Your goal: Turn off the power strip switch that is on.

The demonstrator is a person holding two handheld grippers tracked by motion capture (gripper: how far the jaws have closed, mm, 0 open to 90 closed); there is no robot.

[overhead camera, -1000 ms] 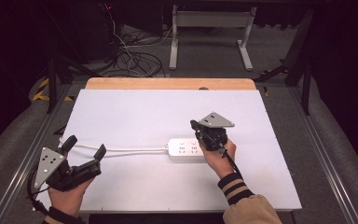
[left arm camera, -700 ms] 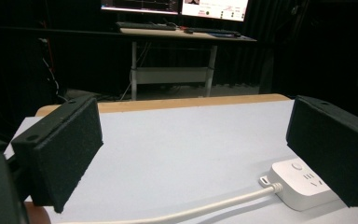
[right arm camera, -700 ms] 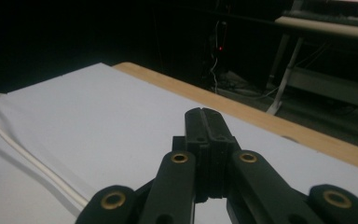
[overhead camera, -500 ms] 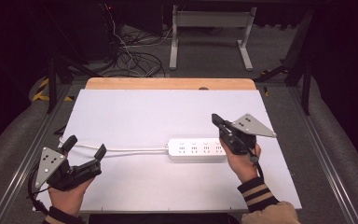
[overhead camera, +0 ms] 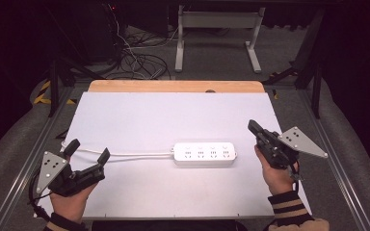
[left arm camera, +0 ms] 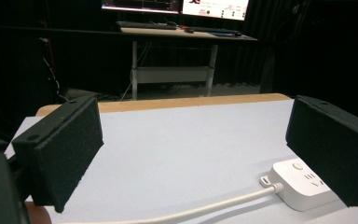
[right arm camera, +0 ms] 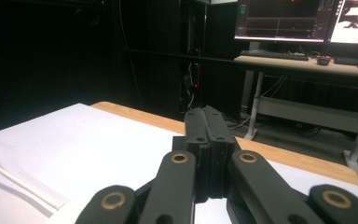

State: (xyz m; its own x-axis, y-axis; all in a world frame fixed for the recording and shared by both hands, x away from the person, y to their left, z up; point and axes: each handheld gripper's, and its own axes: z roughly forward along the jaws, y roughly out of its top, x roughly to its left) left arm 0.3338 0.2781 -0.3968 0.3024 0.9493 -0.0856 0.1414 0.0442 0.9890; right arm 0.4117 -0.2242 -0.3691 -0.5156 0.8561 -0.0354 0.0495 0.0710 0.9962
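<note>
With the white power strip (overhead camera: 204, 153) lying untouched mid-counter (overhead camera: 173, 110), my right hand-held gripper (overhead camera: 253, 128) sits pressed together just right of it, my left hand-held gripper (overhead camera: 87, 150) gapes empty over its cord (overhead camera: 135, 154), so next I'd grasp the strip.

A long white plastic power strip (overhead camera: 204, 153) lies flat on the white-covered table (overhead camera: 173, 115), its length running left to right, sockets facing up in four groups. A round button sits at its left end. From that end its white cord (overhead camera: 130, 154) trails leftward along the table surface.
</note>
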